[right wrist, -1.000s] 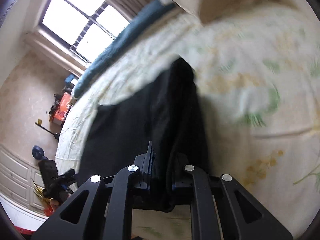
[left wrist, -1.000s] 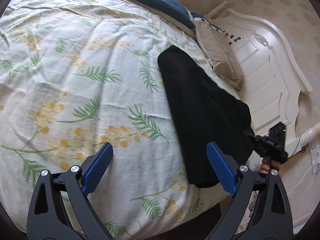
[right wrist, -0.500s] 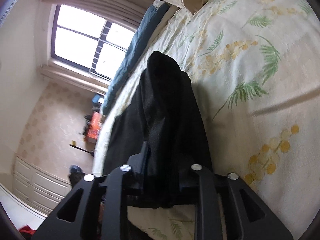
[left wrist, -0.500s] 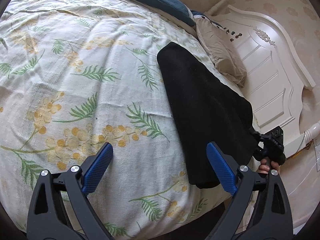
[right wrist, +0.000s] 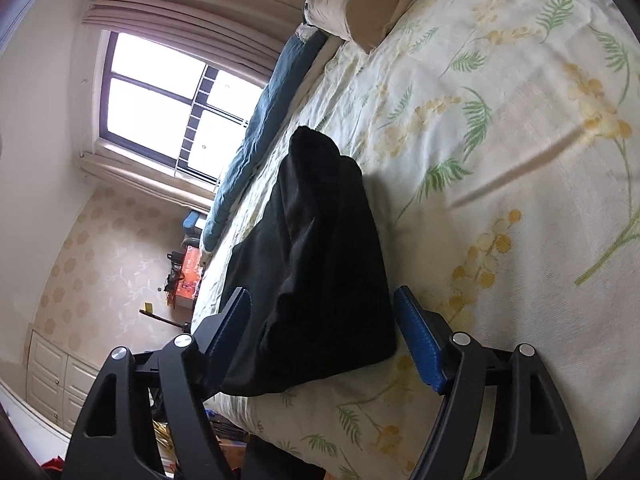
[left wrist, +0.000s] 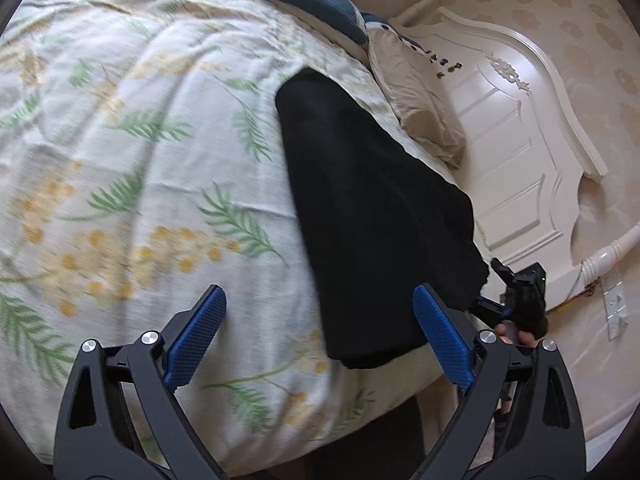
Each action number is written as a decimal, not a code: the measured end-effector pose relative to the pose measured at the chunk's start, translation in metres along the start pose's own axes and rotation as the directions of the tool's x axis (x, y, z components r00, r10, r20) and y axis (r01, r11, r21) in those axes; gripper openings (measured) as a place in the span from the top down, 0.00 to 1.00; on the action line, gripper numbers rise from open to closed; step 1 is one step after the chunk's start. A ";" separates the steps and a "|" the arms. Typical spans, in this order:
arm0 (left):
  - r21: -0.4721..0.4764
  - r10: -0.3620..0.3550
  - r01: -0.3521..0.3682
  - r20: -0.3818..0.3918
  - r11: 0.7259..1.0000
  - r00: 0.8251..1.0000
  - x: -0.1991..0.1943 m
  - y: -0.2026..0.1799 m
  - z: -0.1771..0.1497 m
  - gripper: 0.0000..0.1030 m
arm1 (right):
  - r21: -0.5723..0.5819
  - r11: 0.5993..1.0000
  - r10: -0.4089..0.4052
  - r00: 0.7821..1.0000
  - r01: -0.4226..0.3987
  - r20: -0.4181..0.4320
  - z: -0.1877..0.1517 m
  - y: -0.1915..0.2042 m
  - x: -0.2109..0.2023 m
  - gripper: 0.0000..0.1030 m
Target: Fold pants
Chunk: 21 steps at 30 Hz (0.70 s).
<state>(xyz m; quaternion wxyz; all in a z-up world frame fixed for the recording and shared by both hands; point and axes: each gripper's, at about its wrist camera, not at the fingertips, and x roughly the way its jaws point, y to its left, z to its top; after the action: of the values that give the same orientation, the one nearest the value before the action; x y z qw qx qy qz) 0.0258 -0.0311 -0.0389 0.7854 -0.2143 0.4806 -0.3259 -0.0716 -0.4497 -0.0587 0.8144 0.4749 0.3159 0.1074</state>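
Black fabric pants (right wrist: 316,264) lie folded, frame centre, on floral bedspread (right wrist: 500,128); right gripper (right wrist: 326,332) just opening, released; left gripper (left wrist: 320,332) spread, empty. Folding near done.

Bedspread (left wrist: 132,184), cream with green fern sprigs and yellow blossoms, covers the bed; wrinkled in places. Blue blanket (right wrist: 260,120) bunched in a long ridge along the far edge. Beige pillow (left wrist: 420,112) at the head, against a white carved headboard (left wrist: 516,152). Wallpaper (left wrist: 552,12) tan with a pale repeating motif. Window (right wrist: 160,104) bright, dark frame, beige curtains (right wrist: 192,4) gathered above. Orange box (right wrist: 188,276) beside the bed on the window side. White cabinet doors (right wrist: 52,376) low on the wall.
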 end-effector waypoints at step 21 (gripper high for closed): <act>-0.080 -0.095 0.092 -0.032 0.993 0.995 0.032 -0.011 0.005 0.13 | -0.083 0.994 -0.068 0.997 0.065 -0.042 0.013 0.011 0.024 0.24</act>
<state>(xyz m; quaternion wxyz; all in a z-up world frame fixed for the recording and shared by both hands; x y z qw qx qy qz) 0.0375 -0.0617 -0.0491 0.7516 -0.2613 0.4963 -0.3472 -0.0435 -0.4417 -0.0542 0.8288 0.4280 0.3452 0.1036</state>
